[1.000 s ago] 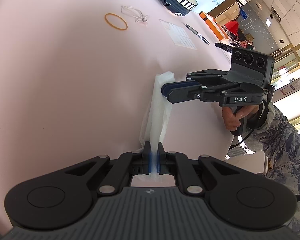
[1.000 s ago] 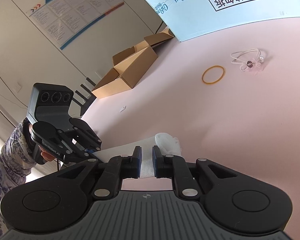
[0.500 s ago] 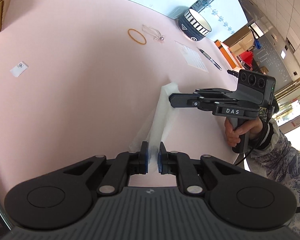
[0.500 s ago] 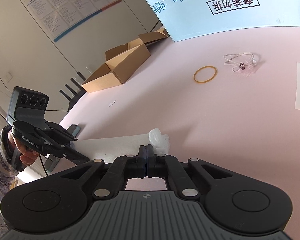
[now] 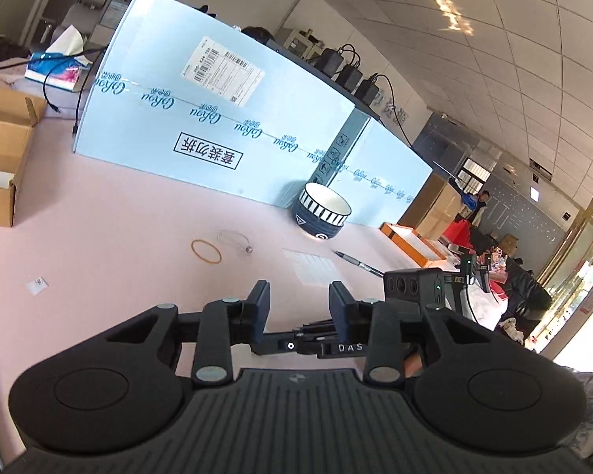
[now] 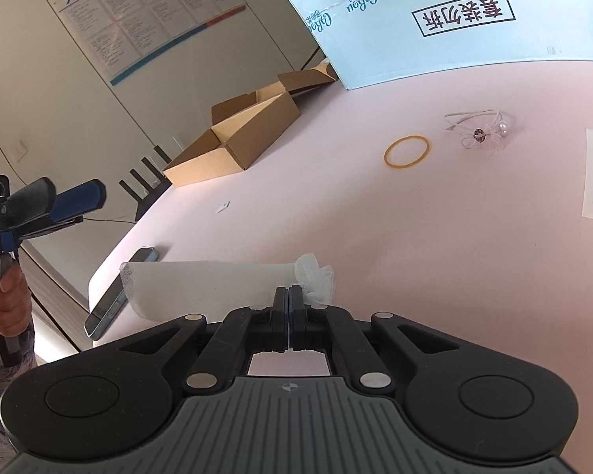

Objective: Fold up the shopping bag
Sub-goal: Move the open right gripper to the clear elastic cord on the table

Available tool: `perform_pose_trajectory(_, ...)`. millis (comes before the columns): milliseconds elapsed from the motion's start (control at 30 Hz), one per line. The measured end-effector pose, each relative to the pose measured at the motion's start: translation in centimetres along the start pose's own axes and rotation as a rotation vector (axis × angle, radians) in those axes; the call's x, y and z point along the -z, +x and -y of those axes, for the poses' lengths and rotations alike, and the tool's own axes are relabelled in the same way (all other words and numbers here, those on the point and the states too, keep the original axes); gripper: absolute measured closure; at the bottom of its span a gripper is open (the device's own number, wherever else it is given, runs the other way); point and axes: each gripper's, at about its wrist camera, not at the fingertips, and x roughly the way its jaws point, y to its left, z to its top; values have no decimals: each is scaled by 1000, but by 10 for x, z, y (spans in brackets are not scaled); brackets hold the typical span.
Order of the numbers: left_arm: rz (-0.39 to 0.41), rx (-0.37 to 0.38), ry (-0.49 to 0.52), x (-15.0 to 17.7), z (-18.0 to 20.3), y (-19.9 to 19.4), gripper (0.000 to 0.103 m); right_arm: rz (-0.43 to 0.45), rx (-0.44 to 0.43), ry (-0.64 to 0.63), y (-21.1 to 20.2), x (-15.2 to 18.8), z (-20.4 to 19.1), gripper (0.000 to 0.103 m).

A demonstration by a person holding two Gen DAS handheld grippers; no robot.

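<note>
Left wrist view: the left tool [image 5: 299, 304] is raised over the pink desk [image 5: 110, 237], its jaws just opened apart with nothing between them.

Right wrist view: the right tool [image 6: 288, 300] is pressed together at the folded white shopping bag [image 6: 209, 286], which lies along the desk's near edge beside a phone [image 6: 114, 300].

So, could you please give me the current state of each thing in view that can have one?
left gripper: open, nothing between its fingers, lifted off the table.
right gripper: shut on the shopping bag's edge.
shopping bag: folded into a long narrow strip, flat on the table, handles bunched at one end.
cardboard box: open, flaps up.
bowl: upright.
phone: flat at the table's edge, partly under the bag.
</note>
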Motion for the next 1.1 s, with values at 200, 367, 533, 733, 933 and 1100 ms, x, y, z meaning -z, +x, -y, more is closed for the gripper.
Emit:
perform_pose_trajectory(200, -69, -179, -70, 39, -17, 58, 83, 4, 10, -19, 1, 1, 1, 103)
perform_pose_trajectory(367, -39, -259, -64, 67, -27, 50, 83, 8, 14, -28, 3, 0, 2, 103)
perform_pose_trajectory(533, 4, -272, -28, 80, -23, 41, 83, 11, 34, -56, 3, 0, -2, 103)
perform_pose_trajectory(733, -6, -282, 4, 80, -19, 43, 83, 94, 68, -160, -13, 6, -26, 71)
perform_pose_trajectory(933, -8, -300, 41, 82, -14, 44, 83, 249, 272, -453, -51, -16, -57, 71)
perform_pose_trajectory(1100, -4, -267, 1, 82, -20, 43, 83, 171, 554, -781, -34, -31, -48, 72)
